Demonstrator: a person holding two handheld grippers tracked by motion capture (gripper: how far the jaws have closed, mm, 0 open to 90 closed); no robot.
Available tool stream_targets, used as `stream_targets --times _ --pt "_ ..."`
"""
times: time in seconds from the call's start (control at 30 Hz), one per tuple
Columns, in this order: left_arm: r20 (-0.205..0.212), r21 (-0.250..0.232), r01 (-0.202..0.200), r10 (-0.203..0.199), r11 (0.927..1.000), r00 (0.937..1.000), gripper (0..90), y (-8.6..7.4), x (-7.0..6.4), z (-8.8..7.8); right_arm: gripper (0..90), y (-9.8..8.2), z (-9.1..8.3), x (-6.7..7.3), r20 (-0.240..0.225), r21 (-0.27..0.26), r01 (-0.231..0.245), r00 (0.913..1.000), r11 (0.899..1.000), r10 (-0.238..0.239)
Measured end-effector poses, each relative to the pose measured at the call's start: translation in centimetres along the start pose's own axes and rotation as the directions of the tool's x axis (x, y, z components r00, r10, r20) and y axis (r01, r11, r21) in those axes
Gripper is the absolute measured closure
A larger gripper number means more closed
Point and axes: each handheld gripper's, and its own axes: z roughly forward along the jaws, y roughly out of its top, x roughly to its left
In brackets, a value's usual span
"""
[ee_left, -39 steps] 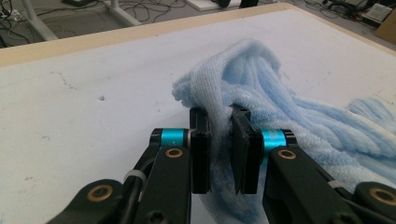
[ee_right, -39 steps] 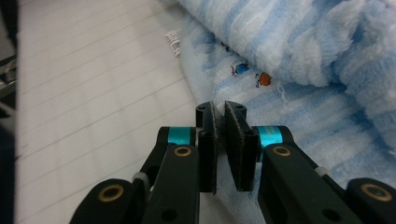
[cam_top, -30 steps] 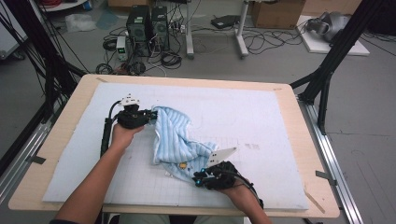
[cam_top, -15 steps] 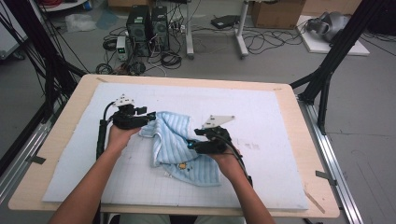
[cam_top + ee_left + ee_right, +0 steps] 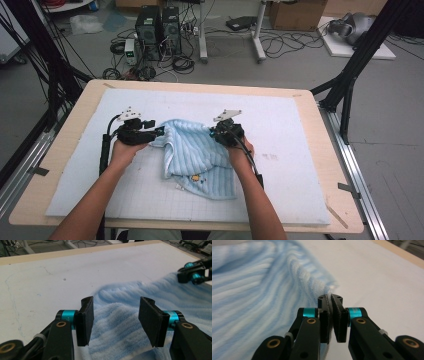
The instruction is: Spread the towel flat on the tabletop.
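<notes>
A: Item one, the towel (image 5: pixel 200 155)?

B: Pale blue, striped, lying crumpled and partly folded on the white mat (image 5: pixel 310 170) that is covering the tabletop (image 5: pixel 65 145), between the person's two hands.

A: Left gripper (image 5: pixel 159 132)?

B: Resting at the towel's left edge. In the left gripper view its fingers (image 5: pixel 85 321) are standing apart, the cloth lying under and between them without being pinched.

A: Right gripper (image 5: pixel 214 133)?

B: Sitting at the towel's upper right corner. Its fingers (image 5: pixel 324 317) have just been closing and are now pressing together on the towel's edge, a thin fold of cloth showing between the pads.

A: Surroundings?

B: Computer towers (image 5: pixel 160 27) and loose cables (image 5: pixel 280 45) are lying on the floor beyond the tabletop.
</notes>
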Motion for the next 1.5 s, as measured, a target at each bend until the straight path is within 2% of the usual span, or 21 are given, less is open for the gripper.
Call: stream_targets --times 0.17,0.23,0.27,0.3,0.33,0.4,0.43,0.5,0.53,0.6,0.63,0.67,0.7,0.83,1.0,1.13,1.23,1.27,1.33,1.43,1.5 --pt "0.012 0.009 -0.002 0.001 1.0 0.9999 45.1 -0.1 -0.3 -0.1 85.4 -0.7 0.1 -1.9 0.096 -0.015 -0.065 0.9932 0.998 0.066" --pt "0.024 0.014 -0.01 0.009 0.9998 0.9997 44.6 -0.1 -0.5 -0.3 85.5 -1.5 0.0 -3.5 0.211 -0.016 -0.128 0.969 0.992 0.128" --pt "0.024 0.014 -0.01 0.009 0.9998 0.9997 44.6 -0.1 -0.5 -0.3 85.5 -1.5 0.0 -3.5 0.211 -0.016 -0.128 0.969 0.992 0.128" --pt "0.033 0.017 -0.014 0.014 0.9998 0.9994 44.3 0.0 -0.7 -0.3 85.6 -2.0 -0.3 -4.5 0.293 -0.029 -0.174 0.9399 0.984 0.175" --pt "0.04 0.018 -0.018 0.017 0.9997 0.9991 44.3 0.0 -0.9 -0.3 85.6 -2.0 -0.3 -4.5 0.293 -0.029 -0.174 0.9399 0.984 0.175" --pt "0.063 0.018 -0.029 0.028 0.9994 0.9976 43.6 0.1 -1.3 -0.4 85.5 -2.6 -1.1 -5.7 0.361 -0.062 -0.234 0.9008 0.97 0.241" --pt "0.095 0.015 -0.04 0.038 0.9991 0.9948 43.4 0.2 -1.8 -0.3 84.8 -2.8 -1.3 -6.0 0.351 -0.062 -0.252 0.9 0.966 0.258" --pt "0.12 0.014 -0.041 0.04 0.999 0.992 43.4 0.2 -2.0 -0.2 82.8 -3.0 -1.4 -6.1 0.343 -0.059 -0.254 0.9031 0.965 0.259" --pt "0.143 0.014 -0.047 0.045 0.9988 0.9888 42.6 0.2 -2.3 -0.1 74.5 -3.1 -1.7 -5.8 0.325 -0.075 -0.239 0.912 0.968 0.25" --pt "0.187 0.014 -0.057 0.053 0.9983 0.9809 42.0 0.2 -3.0 0.1 70.2 -3.1 -2.0 -5.7 0.31 -0.09 -0.229 0.9184 0.969 0.246" --pt "0.207 0.013 -0.066 0.062 0.9977 0.9765 40.7 0.2 -3.3 0.1 63.4 -3.2 -2.8 -5.4 0.286 -0.111 -0.214 0.9283 0.97 0.238" --pt "0.22 0.012 -0.071 0.066 0.9974 0.9732 40.7 0.3 -3.6 0.2 63.4 -3.2 -2.8 -5.4 0.286 -0.111 -0.214 0.9283 0.97 0.238" --pt "0.236 0.015 -0.07 0.065 0.9974 0.9695 39.0 0.3 -3.9 0.3 58.9 -3.5 -3.8 -5.0 0.275 -0.128 -0.186 0.9372 0.974 0.215" --pt "0.271 0.04 -0.085 0.071 0.9956 0.9599 38.2 0.4 -5.3 1.5 51.1 -4.4 -5.8 -4.1 0.223 -0.145 -0.181 0.9518 0.973 0.21" --pt "0.279 0.08 -0.098 0.072 0.992 0.9577 37.1 0.1 -6.4 3.0 47.9 -5.7 -7.8 -2.7 0.185 -0.158 -0.162 0.9641 0.974 0.19" --pt "0.275 0.172 -0.145 0.093 0.9744 0.9569 37.7 -0.6 -7.2 4.9 46.4 -6.9 -8.6 -1.8 0.157 -0.158 -0.153 0.9715 0.976 0.178" --pt "0.261 0.211 -0.183 0.125 0.9602 0.9571 69.4 -0.9 -7.5 5.7 45.4 -8.6 -8.9 -0.7 0.124 -0.134 -0.145 0.9789 0.98 0.162" --pt "0.261 0.204 -0.202 0.146 0.9579 0.9543 69.4 -0.9 -7.4 5.8 45.4 -8.6 -8.9 -0.7 0.124 -0.134 -0.145 0.9789 0.98 0.162" --pt "0.252 0.166 -0.21 0.165 0.9635 0.9537 82.6 -0.6 -7.3 5.8 45.3 -9.1 -8.5 -0.3 0.103 -0.104 -0.136 0.9839 0.985 0.147" --pt "0.236 0.074 -0.128 0.107 0.9891 0.9658 83.6 0.0 -6.3 5.1 44.4 -9.0 -8.5 -0.1 0.093 -0.115 -0.128 0.9859 0.985 0.139" --pt "0.207 0.019 -0.079 0.074 0.9967 0.9756 83.9 0.3 -5.1 4.5 44.3 -8.9 -8.4 0.1 0.083 -0.121 -0.127 0.987 0.985 0.137"
